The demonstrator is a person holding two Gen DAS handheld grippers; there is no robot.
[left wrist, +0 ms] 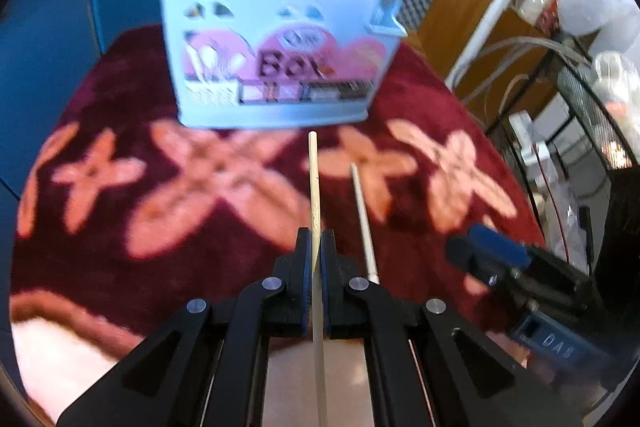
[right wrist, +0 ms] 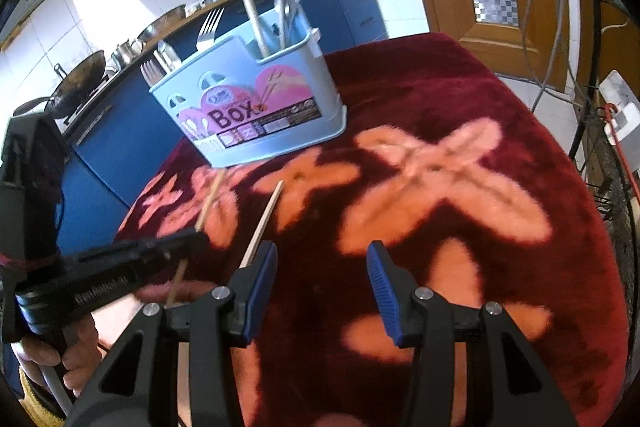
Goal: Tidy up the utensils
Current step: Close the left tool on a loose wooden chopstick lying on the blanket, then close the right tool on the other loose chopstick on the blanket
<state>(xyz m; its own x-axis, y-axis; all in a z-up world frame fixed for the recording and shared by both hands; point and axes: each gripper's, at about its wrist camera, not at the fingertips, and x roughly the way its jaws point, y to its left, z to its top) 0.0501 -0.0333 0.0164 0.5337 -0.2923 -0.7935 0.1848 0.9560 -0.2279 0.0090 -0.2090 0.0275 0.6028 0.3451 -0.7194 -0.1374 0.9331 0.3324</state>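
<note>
Chopsticks are your business here: one chopstick (left wrist: 314, 187) is clamped between the pads of your left hand-held gripper (left wrist: 316, 247), its far tip pointing at the base of the utensil box (left wrist: 276, 39) and stopping just short of it. The second chopstick (left wrist: 364, 223) lies on the red flowered cloth (left wrist: 120, 211) covering the table, just beside the first and nearer to you than the box. Your right hand-held gripper (right wrist: 322, 267) hangs released, blue pads (right wrist: 378, 275) well apart with nothing between them, over the cloth on the near side of the box. From the right wrist view, the box stands upright on the cloth with forks (right wrist: 210, 25) and other cutlery standing in its compartments, and your hand (right wrist: 76, 355) wraps the left gripper's handle.
</note>
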